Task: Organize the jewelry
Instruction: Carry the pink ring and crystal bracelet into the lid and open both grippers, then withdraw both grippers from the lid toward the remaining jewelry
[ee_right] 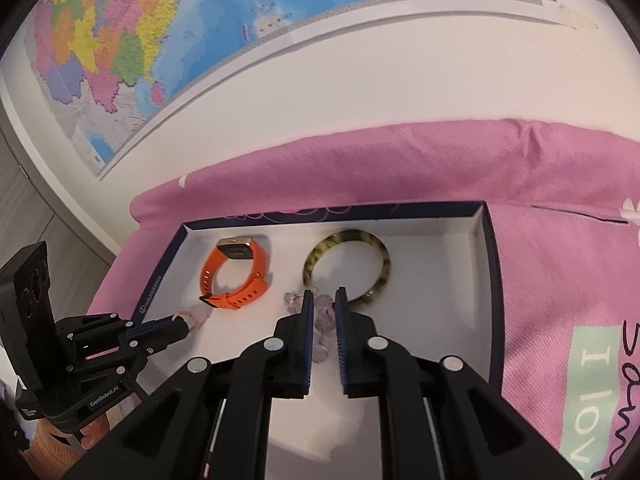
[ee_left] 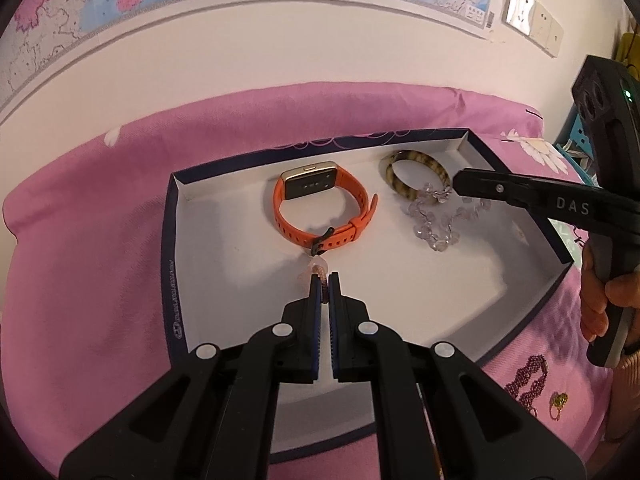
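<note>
Tray (ee_left: 176,240) entry: my left gripper (ee_left: 325,280), jaws clamped on a pink beaded strand (ee_left: 318,270), lowers it beside the orange watch (ee_left: 320,208) (grouping bracelets); right gripper (ee_right: 321,300), jaws slightly parted, straddles the crystal bracelet (ee_right: 324,320), releasing it against the tortoiseshell bangle (ee_right: 344,240).

The left gripper (ee_left: 325,280) points steeply down at lower centre, jaws closed on a pink bracelet (ee_left: 316,270), while the right gripper (ee_right: 323,300), held by a hand (ee_left: 600,300) at right, has jaws slightly parted around clear beads (ee_right: 324,320).
</note>
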